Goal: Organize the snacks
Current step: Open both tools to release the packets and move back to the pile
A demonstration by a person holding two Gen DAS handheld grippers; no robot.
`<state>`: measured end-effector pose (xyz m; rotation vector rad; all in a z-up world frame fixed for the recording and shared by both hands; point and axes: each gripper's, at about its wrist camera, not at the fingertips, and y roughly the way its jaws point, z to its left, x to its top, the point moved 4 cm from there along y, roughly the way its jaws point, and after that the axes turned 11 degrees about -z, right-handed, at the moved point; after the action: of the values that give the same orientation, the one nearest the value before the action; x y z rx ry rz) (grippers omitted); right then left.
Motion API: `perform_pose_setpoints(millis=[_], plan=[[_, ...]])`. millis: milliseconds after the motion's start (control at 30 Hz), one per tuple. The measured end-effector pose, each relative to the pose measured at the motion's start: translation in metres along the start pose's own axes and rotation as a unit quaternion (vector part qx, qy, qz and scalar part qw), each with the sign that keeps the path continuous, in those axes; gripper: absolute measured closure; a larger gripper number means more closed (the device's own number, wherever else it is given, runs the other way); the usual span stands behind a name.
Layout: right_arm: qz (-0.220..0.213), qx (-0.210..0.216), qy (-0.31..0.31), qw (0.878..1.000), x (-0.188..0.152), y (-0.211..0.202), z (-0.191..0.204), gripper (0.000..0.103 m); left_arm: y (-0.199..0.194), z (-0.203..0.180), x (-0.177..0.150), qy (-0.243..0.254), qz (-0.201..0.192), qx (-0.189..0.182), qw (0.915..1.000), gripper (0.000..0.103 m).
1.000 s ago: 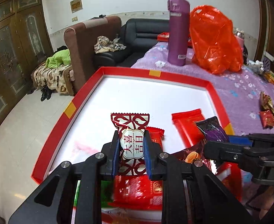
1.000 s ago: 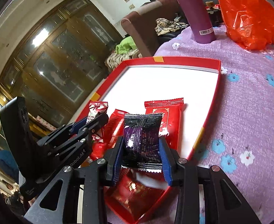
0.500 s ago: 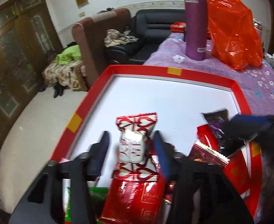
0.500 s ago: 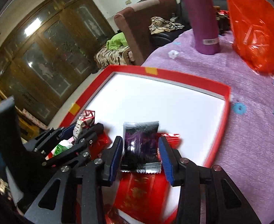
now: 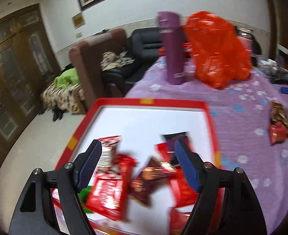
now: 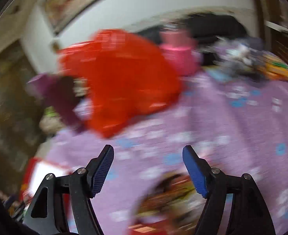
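Note:
My left gripper is open and empty above the near end of the red-rimmed white tray. Under it lie several snack packets: a red-and-white candy, a big red packet, a brown packet and a dark purple packet. My right gripper is open and empty over the purple floral cloth; its view is blurred. Loose snacks lie just below it. The tray corner shows at its lower left.
A purple bottle and an orange-red plastic bag stand on the cloth behind the tray. More loose snacks lie on the cloth at the right. A sofa and a wooden cabinet stand beyond the table's left edge.
Both grippers opened and let go of their packets, the red-and-white candy and the purple packet, which now lie in the tray. The left pulled back; the right swung right over the cloth.

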<state>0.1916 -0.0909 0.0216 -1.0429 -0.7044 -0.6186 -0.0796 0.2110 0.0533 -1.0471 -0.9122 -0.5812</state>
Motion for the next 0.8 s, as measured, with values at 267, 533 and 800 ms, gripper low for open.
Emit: perform_pose_setpoints(millis=[267, 533, 800], plan=[[0.066, -0.046, -0.066, 0.995, -0.041, 0.040, -0.020, 0.040, -0.023, -0.057, 0.004, 0.059, -0.005, -0.048, 0.9971, 0.024], [0.128, 0.106, -0.128, 0.978, -0.106, -0.041, 0.036, 0.049, -0.040, -0.074, -0.002, 0.072, -0.006, -0.075, 0.9946, 0.024], [0.091, 0.145, -0.054, 0.984, -0.110, -0.164, -0.026, 0.028, -0.052, -0.098, -0.022, 0.101, 0.006, -0.115, 0.9883, 0.024]])
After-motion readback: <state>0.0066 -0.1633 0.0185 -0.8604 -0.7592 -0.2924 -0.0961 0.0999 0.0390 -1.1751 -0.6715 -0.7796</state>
